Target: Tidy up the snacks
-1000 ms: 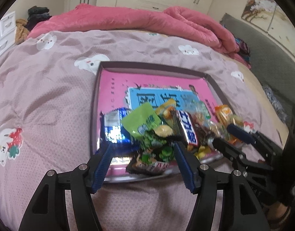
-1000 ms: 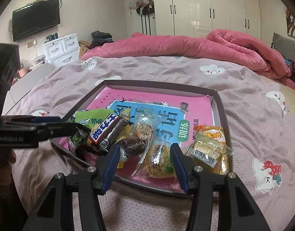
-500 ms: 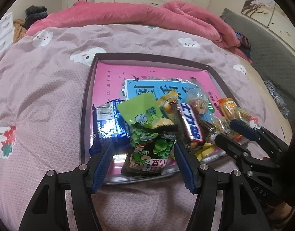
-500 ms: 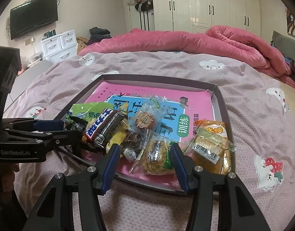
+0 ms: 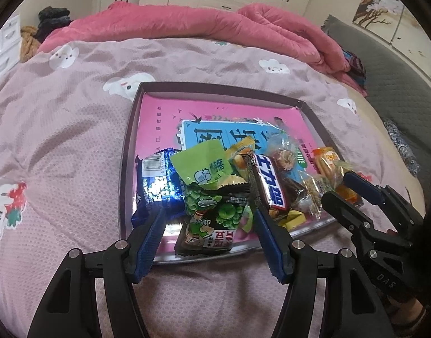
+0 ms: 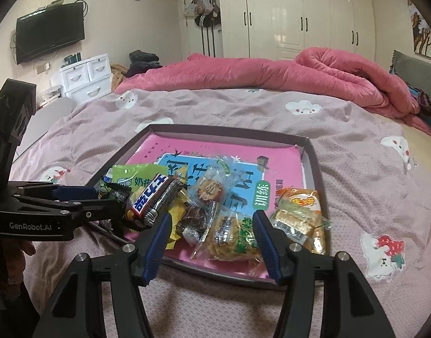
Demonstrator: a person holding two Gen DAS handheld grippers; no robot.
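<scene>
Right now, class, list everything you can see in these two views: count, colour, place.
Tray: one, dark rim, on the bedspread.
Booklet: one, pink and blue, lining the tray.
Snack packets: a heap at the tray's near end, including a blue packet, a green pea packet, a chocolate bar, an orange packet.
Bedspread: one, mauve.
Quilt: one, pink, at the far side.
Television: one, black, on the wall.
Left gripper: open, astride the pea packet.
Right gripper: open, jaws just widened.

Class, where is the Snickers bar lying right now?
The Snickers bar lies on the snack pile at the tray's near edge, right of the green pea packet in the left wrist view.
</scene>
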